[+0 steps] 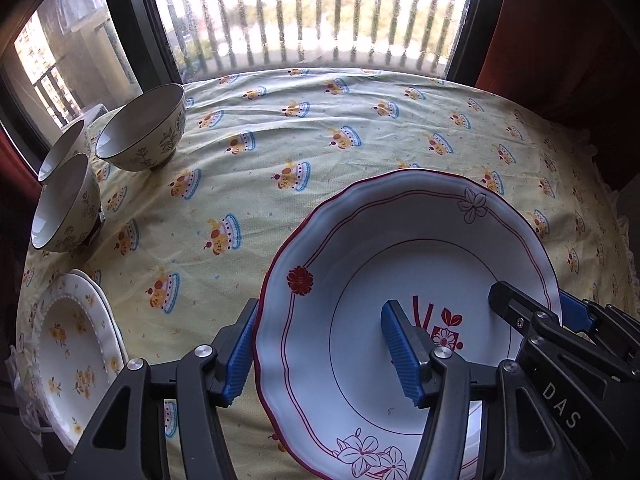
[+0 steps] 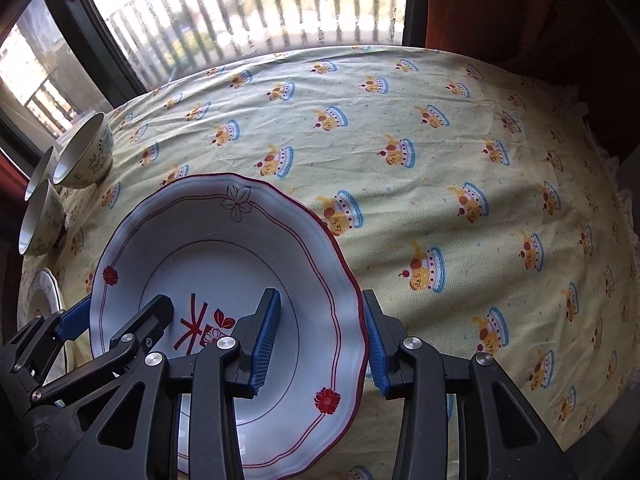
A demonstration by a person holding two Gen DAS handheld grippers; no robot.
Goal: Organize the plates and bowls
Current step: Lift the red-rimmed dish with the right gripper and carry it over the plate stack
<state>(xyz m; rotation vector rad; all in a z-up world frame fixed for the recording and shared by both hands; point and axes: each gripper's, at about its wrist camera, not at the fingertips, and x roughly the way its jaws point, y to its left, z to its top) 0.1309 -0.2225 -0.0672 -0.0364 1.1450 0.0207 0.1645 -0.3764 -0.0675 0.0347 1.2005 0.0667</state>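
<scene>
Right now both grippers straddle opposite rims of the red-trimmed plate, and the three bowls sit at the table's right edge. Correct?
Not quite. The three bowls sit at the table's left edge, by the window, as the left wrist view shows. The rest holds: left gripper and right gripper straddle opposite rims of the red-trimmed plate.

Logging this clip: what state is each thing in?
Red-rimmed plate: upright, empty, rim gripped on both sides.
Left claw: shut on the plate's left rim.
Right claw: shut on its right rim.
Three bowls: upright, empty.
Yellow-flower plates: stacked.
</scene>
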